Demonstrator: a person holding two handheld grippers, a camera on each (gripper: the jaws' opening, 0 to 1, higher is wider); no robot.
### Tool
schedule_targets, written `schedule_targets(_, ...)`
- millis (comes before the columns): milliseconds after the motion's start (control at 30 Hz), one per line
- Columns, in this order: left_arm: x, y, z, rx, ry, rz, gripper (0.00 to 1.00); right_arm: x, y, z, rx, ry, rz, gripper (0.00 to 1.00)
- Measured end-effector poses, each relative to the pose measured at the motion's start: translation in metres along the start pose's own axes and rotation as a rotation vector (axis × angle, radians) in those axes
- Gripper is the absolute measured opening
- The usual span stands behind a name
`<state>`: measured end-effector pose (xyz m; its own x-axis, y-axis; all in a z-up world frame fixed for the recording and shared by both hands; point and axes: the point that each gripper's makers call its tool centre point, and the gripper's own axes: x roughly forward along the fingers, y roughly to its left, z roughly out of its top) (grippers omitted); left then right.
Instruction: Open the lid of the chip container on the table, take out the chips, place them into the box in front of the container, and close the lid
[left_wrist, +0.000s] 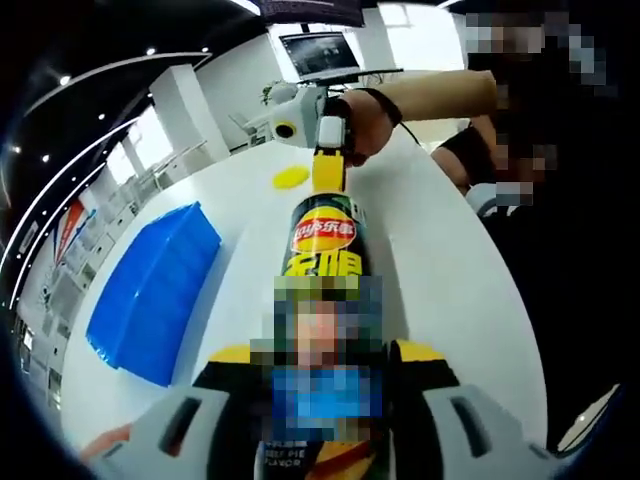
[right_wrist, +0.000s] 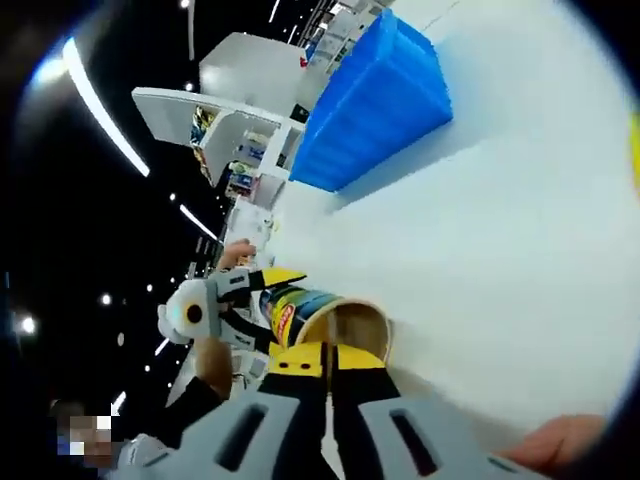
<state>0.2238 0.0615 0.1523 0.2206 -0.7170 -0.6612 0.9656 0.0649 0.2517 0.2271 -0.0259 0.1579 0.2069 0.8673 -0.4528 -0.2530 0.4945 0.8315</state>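
Left gripper view first: the left tongs (left_wrist: 322, 400) come up from the bottom edge with the chip container (left_wrist: 324, 262) clamped between their yellow-and-black jaws, closed tight against its sides. The can points away from the camera across the white surface (left_wrist: 440, 270), its red logo facing up. At the far end the right tongs (left_wrist: 329, 165) sit right at the can's mouth, a hand (left_wrist: 362, 122) gripping them from behind; their yellow tips look pressed close together, though whether they pinch anything here I cannot tell. Just beyond, a yellow lid (left_wrist: 290, 177) lies flat on the surface, apart from the can. Off to the left sits the blue box (left_wrist: 153, 292), well clear of the can.

Over to the right gripper view: the right tongs (right_wrist: 328, 360) rise from the bottom, jaws drawn almost together with only a thin gap between them, tips at the rim of the chip container (right_wrist: 335, 325). The can's open mouth faces the camera and its brown inside shows; I cannot make out any chips between the jaws. The left tongs (right_wrist: 240, 300) hold the can from the left, a hand behind them. The blue box (right_wrist: 375, 100) sits at the top of the picture on the white surface (right_wrist: 500, 260), well apart from the can.
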Motion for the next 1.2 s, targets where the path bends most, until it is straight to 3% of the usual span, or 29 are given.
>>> schedule_targets(100, 0.000, 0.001, -0.001, 0.001, -0.002, 0.001, 0.51, -0.009, -0.003, 0.002, -0.105, -0.003, -0.095, 0.00)
schedule_targets(333, 0.002, -0.001, 0.004, -0.003, -0.017, -0.013, 0.51, -0.013, -0.003, -0.003, -0.141, 0.018, -0.160, 0.00)
schedule_targets(500, 0.004, -0.001, 0.003, 0.003, 0.012, -0.011, 0.50, -0.016, -0.003, -0.003, -0.300, 0.028, -0.300, 0.00)
schedule_targets(833, 0.004, 0.002, 0.005, -0.001, -0.013, -0.006, 0.50, -0.021, -0.006, -0.003, -0.313, 0.016, -0.350, 0.00)
schedule_targets(900, 0.004, 0.004, 0.004, -0.009, -0.007, -0.005, 0.50, -0.033, -0.015, 0.003, -0.323, 0.005, -0.414, 0.00)
schedule_targets(967, 0.001, 0.007, 0.000, -0.023, 0.004, 0.001, 0.50, -0.042, -0.021, 0.005, -0.329, -0.005, -0.423, 0.00)
schedule_targets(1067, -0.001, 0.004, 0.000, 0.002, -0.019, -0.002, 0.51, -0.047, -0.024, 0.001, -0.301, -0.014, -0.394, 0.00)
schedule_targets(1200, 0.002, 0.004, 0.001, -0.016, 0.019, -0.011, 0.51, -0.045, -0.024, 0.006, -0.313, -0.021, -0.397, 0.00)
